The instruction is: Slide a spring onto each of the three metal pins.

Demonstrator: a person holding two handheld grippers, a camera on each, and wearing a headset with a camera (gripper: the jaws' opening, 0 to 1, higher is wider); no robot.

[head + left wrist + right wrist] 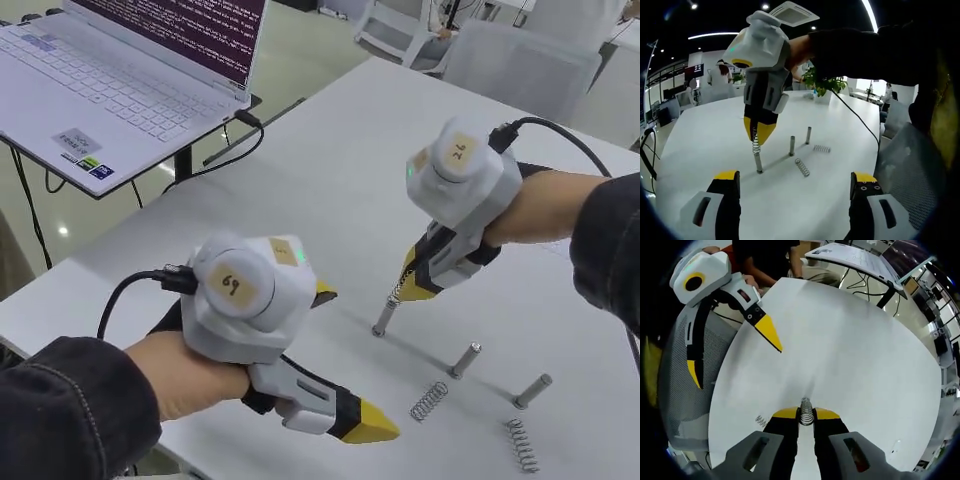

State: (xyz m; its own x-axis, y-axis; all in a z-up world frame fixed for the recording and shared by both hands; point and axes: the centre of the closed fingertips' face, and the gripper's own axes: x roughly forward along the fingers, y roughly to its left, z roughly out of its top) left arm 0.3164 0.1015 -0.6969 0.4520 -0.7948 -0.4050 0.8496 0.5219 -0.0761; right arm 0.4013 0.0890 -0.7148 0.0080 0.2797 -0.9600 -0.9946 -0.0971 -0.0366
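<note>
- My right tongs slant down from 1 o'clock onto the first pin, which stands on end on the white table. I judge the steep angle is meant to line the coil's bore up with the pin.
- Their jaws are clamped together on the held spring, gripping its upper part. The lower end pokes out past the yellow tips, free to take the pin.
- In the left gripper view the spring's bottom end meets the pin's top. I cannot tell whether it has started to slip over.
- My left tongs hover at 8 o'clock of that pin with jaws wide apart, holding and touching nothing. I'd say they are parked aside so they don't crowd the threading.
- The second pin and third pin run off toward 4 o'clock from the first. Both are upright and bare.
- The nearer loose spring lies flat at 7 o'clock of the second pin, and the farther loose spring lies at 6 o'clock of the third. Each is near a pin, handy for the later pickups.
- With no pin wearing a coil yet, I reckon the task is only beginning.
</note>
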